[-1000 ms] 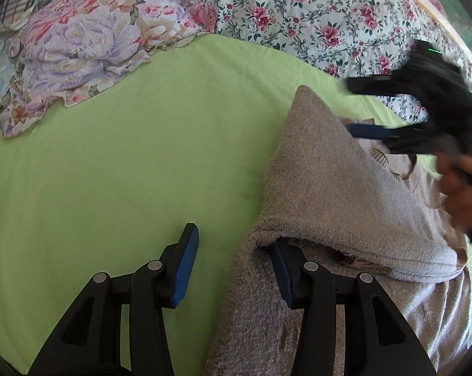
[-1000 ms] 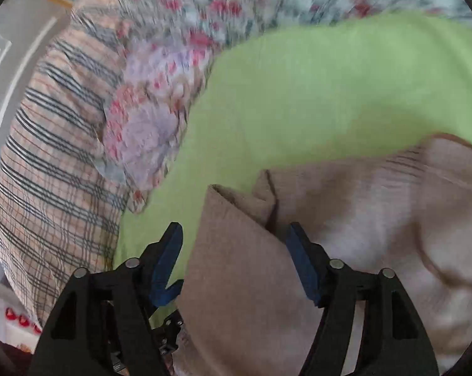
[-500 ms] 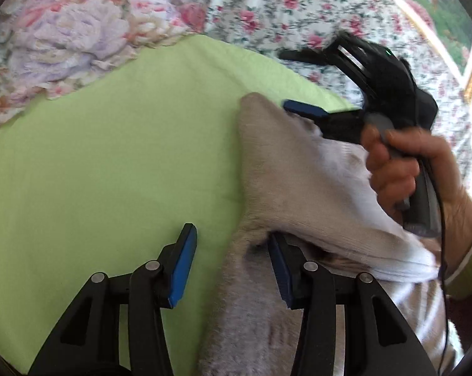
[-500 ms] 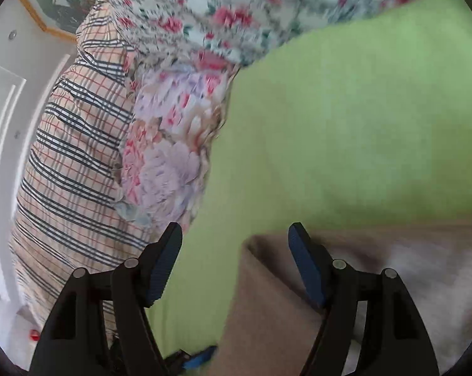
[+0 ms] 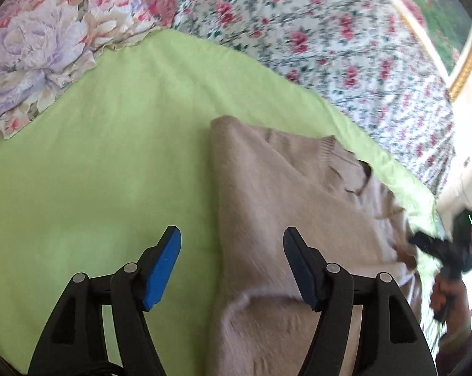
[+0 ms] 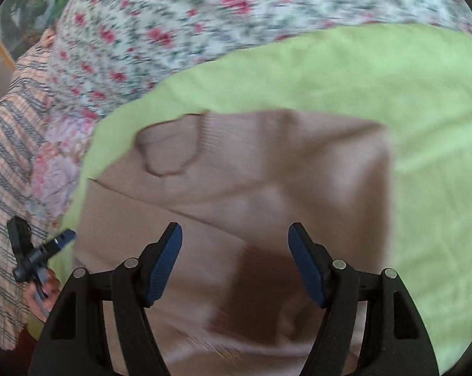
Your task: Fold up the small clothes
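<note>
My left gripper (image 5: 232, 263) hangs just above the sweater (image 5: 286, 206), its jaws opening; the sweater's near left edge lies below the gap, but neither pad presses it. A second ago the right pad was tucked under a lifted fold there; that fold is now dropped flat.

My right gripper (image 6: 235, 258) has its jaws spread wide over the sweater's middle, nothing pinched. Half a second ago it was at the sweater's far left corner; now, in the left view, it sits blurred off the sweater's right edge, gripped by a hand (image 5: 448, 294).

The sweater lies folded on the green sheet (image 5: 110, 163), sleeve laid across the body, neckline (image 6: 170, 150) toward the far side. Earlier it was tented up between the two grippers.

Beyond the sweater, past the sheet's far edge, runs the rose quilt (image 5: 329, 40); left of that, a peony-print cloth (image 5: 41, 47), and in the right view a plaid cloth (image 6: 7, 163) further left still.
</note>
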{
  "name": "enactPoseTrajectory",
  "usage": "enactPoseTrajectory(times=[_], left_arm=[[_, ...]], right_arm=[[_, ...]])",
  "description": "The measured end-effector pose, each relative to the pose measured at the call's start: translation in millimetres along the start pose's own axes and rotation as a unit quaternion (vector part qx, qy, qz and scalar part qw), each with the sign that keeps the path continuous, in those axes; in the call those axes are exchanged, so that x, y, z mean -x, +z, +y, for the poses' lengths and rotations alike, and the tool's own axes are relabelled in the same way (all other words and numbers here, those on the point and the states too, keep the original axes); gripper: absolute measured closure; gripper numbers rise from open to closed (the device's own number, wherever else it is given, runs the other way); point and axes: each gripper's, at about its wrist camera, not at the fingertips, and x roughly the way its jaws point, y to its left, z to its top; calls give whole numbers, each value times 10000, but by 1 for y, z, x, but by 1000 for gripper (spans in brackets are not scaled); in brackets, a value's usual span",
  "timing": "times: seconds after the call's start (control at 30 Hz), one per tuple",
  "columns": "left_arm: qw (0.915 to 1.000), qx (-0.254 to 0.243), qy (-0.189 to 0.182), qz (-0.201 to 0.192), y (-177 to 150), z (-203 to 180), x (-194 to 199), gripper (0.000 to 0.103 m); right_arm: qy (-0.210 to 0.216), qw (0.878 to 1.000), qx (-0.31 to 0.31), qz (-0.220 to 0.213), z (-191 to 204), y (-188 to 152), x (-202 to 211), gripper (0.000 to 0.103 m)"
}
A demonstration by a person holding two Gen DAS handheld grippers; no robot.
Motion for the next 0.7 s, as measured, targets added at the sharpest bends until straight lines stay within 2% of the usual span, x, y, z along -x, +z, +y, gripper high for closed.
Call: enactPoseTrajectory(times=[0.07,0.13,0.17,0.2,0.23,0.27,0.3,0.33,0.37,0.4,0.53,0.57,0.6,0.7], left_arm=[[9999,6,-13,143,6,1,-11,35],[9993,-81,164,329,8,-3,-26,35],[9988,-160,270,380,6,-5,-31,35],[9982,-263,375,391,4,-9,-35,35],[9972,-402,522,363,3,-14,-37,35],[9961,-502,630,350,1,-18,-37,36],[9951,-588,724,331,0,-23,-37,38],[9948,-628,728,323,0,-25,-36,43],[9945,-672,741,316,-1,-27,-35,44],[9930,-774,831,310,-2,-31,-35,44],[9877,-1035,1127,317,-7,-42,-43,43],[9870,-1066,1165,313,-8,-43,-43,43],[9866,-1067,1190,335,-9,-44,-40,43],[9868,-1074,1157,355,-15,-46,-23,43]], right_arm=[[-135,9998,-17,110,-4,-11,-1,33],[-46,9996,59,257,-6,-17,-7,40],[-58,9990,237,362,2,-20,-14,51],[-100,9982,395,433,8,-22,-18,77],[-120,9976,517,453,15,-21,-19,95],[-147,9977,568,347,19,-20,-16,97],[-185,9975,683,44,25,-16,-4,97],[-225,9968,747,-185,28,-13,7,97],[-279,9963,734,-357,30,-10,16,97],[-340,9965,653,-399,27,-7,20,97],[-764,9949,597,279,12,-16,-17,96],[-729,9953,520,356,6,-20,-22,96],[-626,9969,422,242,4,-21,-17,94],[-667,9975,217,45,5,-24,11,82]])
